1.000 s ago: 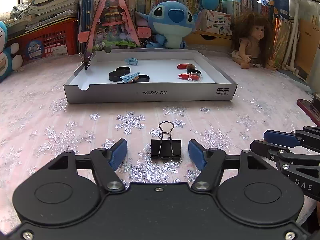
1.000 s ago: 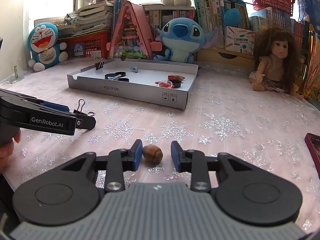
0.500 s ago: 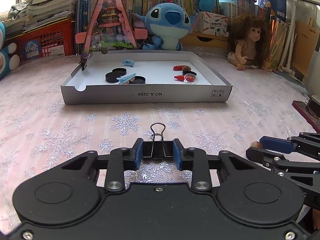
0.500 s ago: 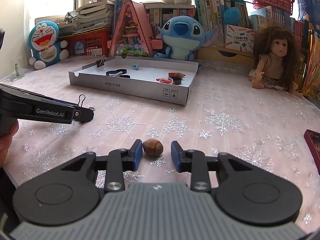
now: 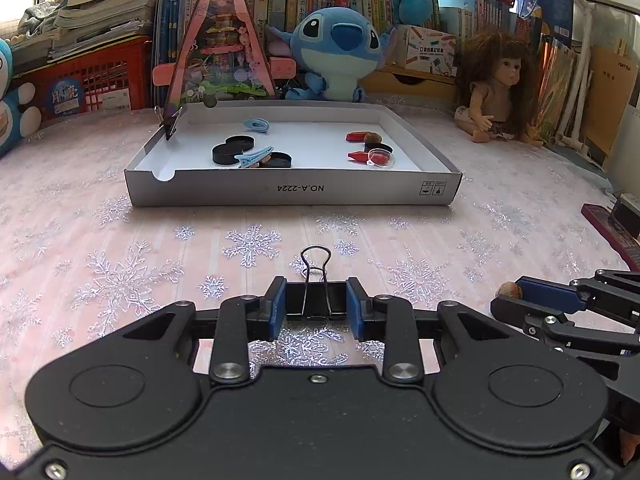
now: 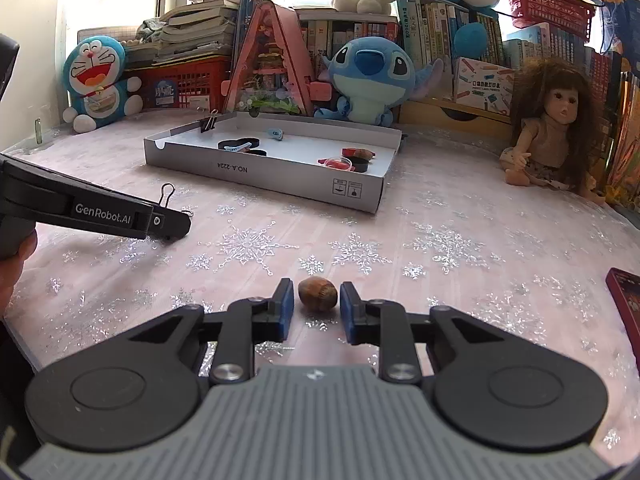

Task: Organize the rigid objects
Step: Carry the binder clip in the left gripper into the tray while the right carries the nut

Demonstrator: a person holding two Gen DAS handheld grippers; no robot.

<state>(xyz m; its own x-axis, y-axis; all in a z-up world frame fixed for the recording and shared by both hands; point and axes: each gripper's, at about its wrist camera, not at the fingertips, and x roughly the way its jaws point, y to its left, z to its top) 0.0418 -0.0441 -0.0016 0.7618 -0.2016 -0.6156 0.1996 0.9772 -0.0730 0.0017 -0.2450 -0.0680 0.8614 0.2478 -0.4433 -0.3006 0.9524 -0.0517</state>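
Two handheld grippers work over a table covered with a pink cloth (image 5: 120, 240) printed with silver snowflakes.

The left gripper (image 5: 316, 304) sits low over the near part of the cloth. Its blue pads press on both sides of a black binder clip (image 5: 316, 300), so its jaws are closed narrow on the clip. The clip's wire handles point away toward the far side. In the right wrist view the same gripper (image 6: 176, 226) comes in from the left edge, with the clip's wire loop (image 6: 166, 194) showing just past its tip.

The right gripper (image 6: 316, 304) is to the right of the left one, also near the cloth. A brown hazelnut (image 6: 317, 293) lies on the cloth between its blue pads. Its jaws have just been closing, yet in this view a thin gap still shows on each side of the nut, so the pads do not appear to press on it.

Farther back, in the middle of the table, stands a shallow white cardboard box lid (image 5: 292, 194) marked NO.A-2224. Inside it on the left lie black round caps (image 5: 230, 152) and light blue hair clips (image 5: 254, 156). On the right lie red pieces and another nut (image 5: 372, 137). A second binder clip (image 6: 209, 122) grips the lid's far left rim.

Behind the lid sit a blue Stitch plush toy (image 5: 340, 52), a doll (image 5: 496, 88) with brown hair at the right, and shelves of books.
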